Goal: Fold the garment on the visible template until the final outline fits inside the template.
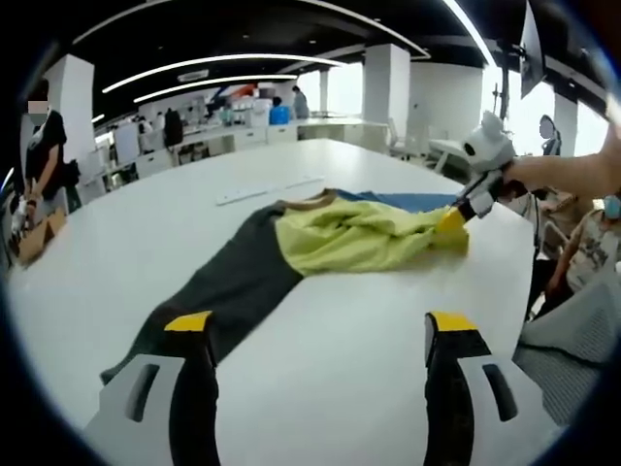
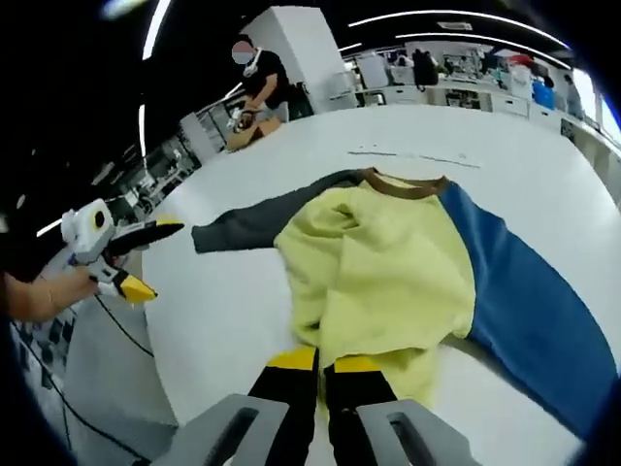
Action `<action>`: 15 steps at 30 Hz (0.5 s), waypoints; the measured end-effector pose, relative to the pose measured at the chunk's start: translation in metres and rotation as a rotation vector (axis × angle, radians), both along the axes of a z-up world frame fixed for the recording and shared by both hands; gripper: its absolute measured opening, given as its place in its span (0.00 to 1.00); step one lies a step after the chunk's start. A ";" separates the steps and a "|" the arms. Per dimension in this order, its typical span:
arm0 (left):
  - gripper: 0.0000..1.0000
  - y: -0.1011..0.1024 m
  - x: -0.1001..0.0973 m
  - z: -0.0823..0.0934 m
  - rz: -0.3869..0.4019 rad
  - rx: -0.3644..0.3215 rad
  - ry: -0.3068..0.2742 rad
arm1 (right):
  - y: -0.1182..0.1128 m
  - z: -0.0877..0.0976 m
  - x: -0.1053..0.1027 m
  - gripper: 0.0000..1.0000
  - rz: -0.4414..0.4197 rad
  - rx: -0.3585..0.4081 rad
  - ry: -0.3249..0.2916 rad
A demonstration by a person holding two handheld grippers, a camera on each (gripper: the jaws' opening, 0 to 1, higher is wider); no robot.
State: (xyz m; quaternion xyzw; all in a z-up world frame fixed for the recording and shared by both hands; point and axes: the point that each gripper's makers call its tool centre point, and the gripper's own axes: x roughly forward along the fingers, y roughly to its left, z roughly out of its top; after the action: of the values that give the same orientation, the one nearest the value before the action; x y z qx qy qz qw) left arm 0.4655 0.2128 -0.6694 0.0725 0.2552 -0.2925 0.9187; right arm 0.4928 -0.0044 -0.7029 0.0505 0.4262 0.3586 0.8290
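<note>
A sweatshirt lies on the white table (image 1: 330,379), with a yellow body (image 1: 354,243), a dark grey sleeve (image 1: 233,282) and a blue sleeve (image 1: 412,201). In the right gripper view the yellow body (image 2: 388,272) sits between the grey sleeve (image 2: 262,223) and the blue sleeve (image 2: 524,301), under a brown collar (image 2: 403,184). My right gripper (image 2: 325,364) is shut on the yellow hem; it also shows as the right gripper (image 1: 458,216) at the fabric's raised edge. My left gripper (image 1: 320,325) stands open just short of the grey cuff, off the table edge as the left gripper (image 2: 147,258).
A thin pale strip (image 1: 267,189) lies on the table beyond the collar, also the strip (image 2: 412,155). A person (image 1: 44,155) stands by a cardboard box at the far side; another person (image 1: 592,248) sits at the right. Desks and pillars fill the background.
</note>
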 end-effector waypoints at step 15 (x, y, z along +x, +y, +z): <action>0.77 -0.007 -0.001 -0.003 -0.035 0.009 0.011 | -0.010 0.022 0.032 0.00 -0.059 0.018 -0.002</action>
State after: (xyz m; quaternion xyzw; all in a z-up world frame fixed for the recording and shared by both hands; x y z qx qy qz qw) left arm 0.4647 0.2055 -0.6726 0.0793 0.2603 -0.3079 0.9117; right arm 0.5245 -0.0140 -0.6811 0.0701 0.4203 0.3380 0.8392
